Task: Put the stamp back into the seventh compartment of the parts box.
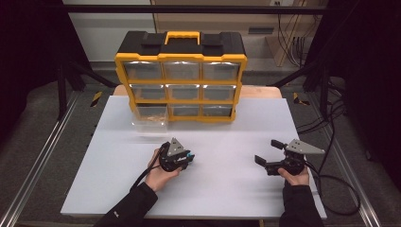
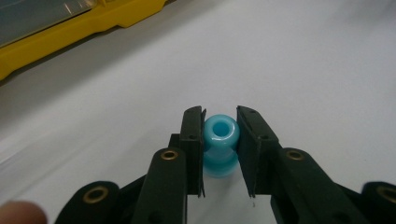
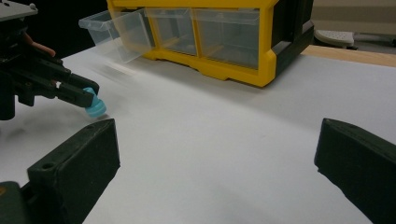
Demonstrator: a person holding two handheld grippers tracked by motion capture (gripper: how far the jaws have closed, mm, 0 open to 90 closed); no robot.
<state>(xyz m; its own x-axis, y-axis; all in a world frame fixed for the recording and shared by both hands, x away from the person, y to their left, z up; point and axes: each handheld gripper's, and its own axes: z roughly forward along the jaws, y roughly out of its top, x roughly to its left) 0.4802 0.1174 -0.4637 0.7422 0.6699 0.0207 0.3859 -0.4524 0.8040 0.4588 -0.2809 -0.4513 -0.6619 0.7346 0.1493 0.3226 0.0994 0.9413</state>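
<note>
Between the jaws of my left gripper (image 2: 220, 140) sits a small blue spool (image 2: 220, 145), and I am clenched on it: both flat black pads press its sides. It is glossy, pale turquoise plastic, waisted like a bobbin, with a rounded flange at each end and a round hole through the top. Its lower flange rests on or just above the tabletop (image 1: 227, 189), a matt white sheet, smooth and bare; I cannot tell whether it touches. In the high view I hold it a little left of the middle, nearer the front edge than the back. My right gripper (image 1: 270, 153) rests near the right edge, its jaws spread wide with nothing between them; the pads are blunt black blocks. At the back edge stands an organiser cabinet (image 1: 180, 78) with a yellow frame, a black top and a yellow handle, holding three rows of clear plastic drawers. The bottom-left drawer (image 1: 150, 117) is pulled out toward me, thin-walled and see-through.
</note>
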